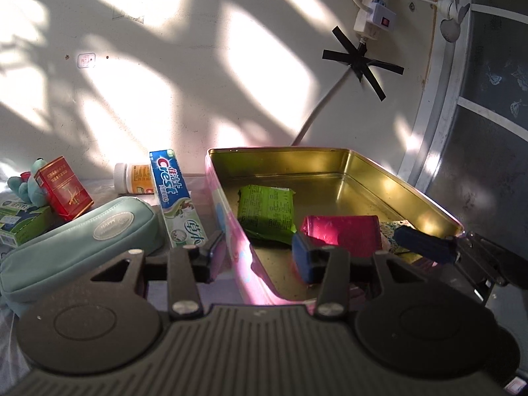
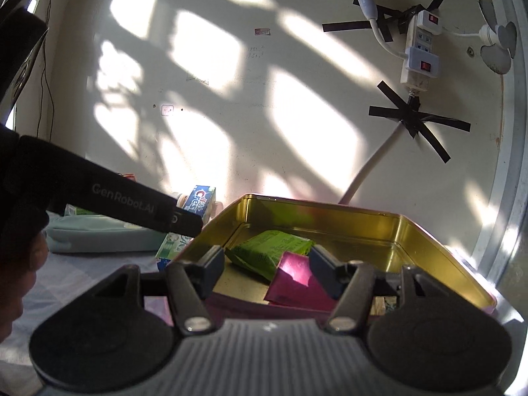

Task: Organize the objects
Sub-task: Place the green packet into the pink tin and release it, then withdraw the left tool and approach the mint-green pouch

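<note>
Where gripper (image 2: 262,270) overlaps, pink packet (image 2: 293,280) half-hidden (glare)

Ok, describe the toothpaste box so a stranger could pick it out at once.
Start at the open gold-lined tin by the sunlit wall. Against the outside of its left wall leans the toothpaste box, beside a teal zip pouch. It alone is a long blue-and-green carton lettered Crest.

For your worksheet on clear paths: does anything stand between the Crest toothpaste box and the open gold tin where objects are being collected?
Only the tin's own pink side wall. The toothpaste box lies just outside that wall, with no other object between them; it would need lifting over the rim. The green packet and pink packet leave bare floor inside.
</note>
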The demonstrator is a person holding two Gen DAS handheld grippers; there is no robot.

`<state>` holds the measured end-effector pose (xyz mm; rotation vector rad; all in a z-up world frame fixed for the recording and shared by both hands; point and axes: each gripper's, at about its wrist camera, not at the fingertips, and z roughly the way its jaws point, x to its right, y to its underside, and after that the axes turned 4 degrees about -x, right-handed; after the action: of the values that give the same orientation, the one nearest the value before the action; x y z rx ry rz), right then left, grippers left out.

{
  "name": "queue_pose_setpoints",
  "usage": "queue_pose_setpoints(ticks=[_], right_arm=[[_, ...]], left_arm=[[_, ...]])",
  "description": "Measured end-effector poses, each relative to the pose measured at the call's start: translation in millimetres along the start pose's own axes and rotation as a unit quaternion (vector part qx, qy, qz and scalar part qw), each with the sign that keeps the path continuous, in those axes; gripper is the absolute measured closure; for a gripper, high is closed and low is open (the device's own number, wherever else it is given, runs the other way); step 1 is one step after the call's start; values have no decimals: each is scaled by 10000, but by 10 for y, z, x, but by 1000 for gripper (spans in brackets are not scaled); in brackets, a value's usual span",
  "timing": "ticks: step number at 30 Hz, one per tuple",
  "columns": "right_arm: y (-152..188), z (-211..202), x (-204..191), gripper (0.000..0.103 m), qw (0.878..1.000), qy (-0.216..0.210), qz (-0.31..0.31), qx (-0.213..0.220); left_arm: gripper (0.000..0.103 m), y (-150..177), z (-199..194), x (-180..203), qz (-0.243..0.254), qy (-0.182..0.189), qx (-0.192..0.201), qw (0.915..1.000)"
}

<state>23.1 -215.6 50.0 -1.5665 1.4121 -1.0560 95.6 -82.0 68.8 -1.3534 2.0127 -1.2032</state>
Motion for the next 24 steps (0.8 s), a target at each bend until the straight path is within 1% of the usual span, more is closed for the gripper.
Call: queue_pose_setpoints(ticks=[4,6,9,16,24], right_arm=[[73,-204,-22,44,9998,38,190,18],[97,-273,-36,44,9998,29,195,17],[126,-352,-75,44,9999,11,157,8],[162,-426,-213,44,10000,-80,54,-15],[206,-446,-375,44,9997,-207,-41,-82]], left_arm=[[54,114,-104,6,37,-189,-100,9998],[52,183,-141,4,62,-273,-143,9995],[51,274,-182,-13,83,-355,-195,9991],[51,452,-241,-117,120,-622,-294,9976],[50,574,-275,-280,86,-861,-373,9955]])
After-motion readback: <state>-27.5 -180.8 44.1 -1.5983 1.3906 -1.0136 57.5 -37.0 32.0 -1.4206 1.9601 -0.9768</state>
